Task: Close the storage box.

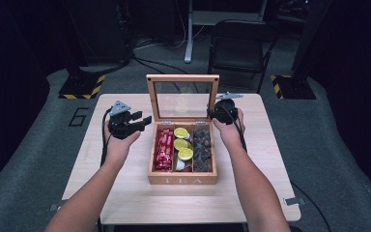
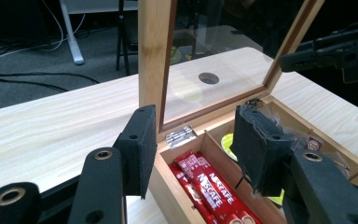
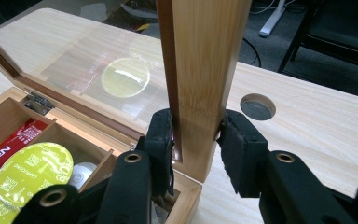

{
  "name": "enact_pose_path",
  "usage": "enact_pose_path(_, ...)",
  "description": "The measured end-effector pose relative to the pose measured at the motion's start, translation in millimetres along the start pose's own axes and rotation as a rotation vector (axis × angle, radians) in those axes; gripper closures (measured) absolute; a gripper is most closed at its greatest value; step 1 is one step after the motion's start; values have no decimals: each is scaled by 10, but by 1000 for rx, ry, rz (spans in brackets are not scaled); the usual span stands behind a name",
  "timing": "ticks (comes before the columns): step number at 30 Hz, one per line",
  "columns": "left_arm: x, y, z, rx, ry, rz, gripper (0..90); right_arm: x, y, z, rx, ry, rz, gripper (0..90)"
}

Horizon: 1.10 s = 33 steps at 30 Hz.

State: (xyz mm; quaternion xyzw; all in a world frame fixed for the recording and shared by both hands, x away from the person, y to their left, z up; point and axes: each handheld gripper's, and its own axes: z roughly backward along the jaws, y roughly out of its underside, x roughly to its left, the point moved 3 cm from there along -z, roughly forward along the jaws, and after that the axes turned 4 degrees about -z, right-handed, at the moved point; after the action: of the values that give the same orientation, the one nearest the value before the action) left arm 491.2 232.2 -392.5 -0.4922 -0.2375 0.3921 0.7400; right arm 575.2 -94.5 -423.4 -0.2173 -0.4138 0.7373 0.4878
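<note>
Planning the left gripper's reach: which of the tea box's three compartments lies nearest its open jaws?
The left compartment, holding red Nescafe sachets. It sits right under the left gripper; the pod and dark-packet compartments lie farther right.

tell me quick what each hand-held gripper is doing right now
left hand-held gripper: open, holding nothing, near the lid's left edge by the hinge.
right hand-held gripper: shut on the lid frame of the tea box.

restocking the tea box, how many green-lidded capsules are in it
3, lined up in the middle compartment of the tea box: back, middle, front. More may lie hidden underneath.
</note>
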Motion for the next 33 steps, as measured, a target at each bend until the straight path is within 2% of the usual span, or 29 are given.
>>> enact_pose_path(4, -14, 21, 42, -7, 3, 8, 496, -6, -17, -6, 10, 6, 14, 648)
enact_pose_path(11, -5, 72, 124, -1, 3, 7, 496, -3, -41, -31, 25, 15, 4, 648)
enact_pose_path(18, 9, 131, 157, 5, -8, 6, 495, -30, -61, -69, 25, 5, -16, 650)
enact_pose_path(33, 24, 206, 206, 18, -15, 17, 495, -43, -89, -125, 34, 22, -30, 649)
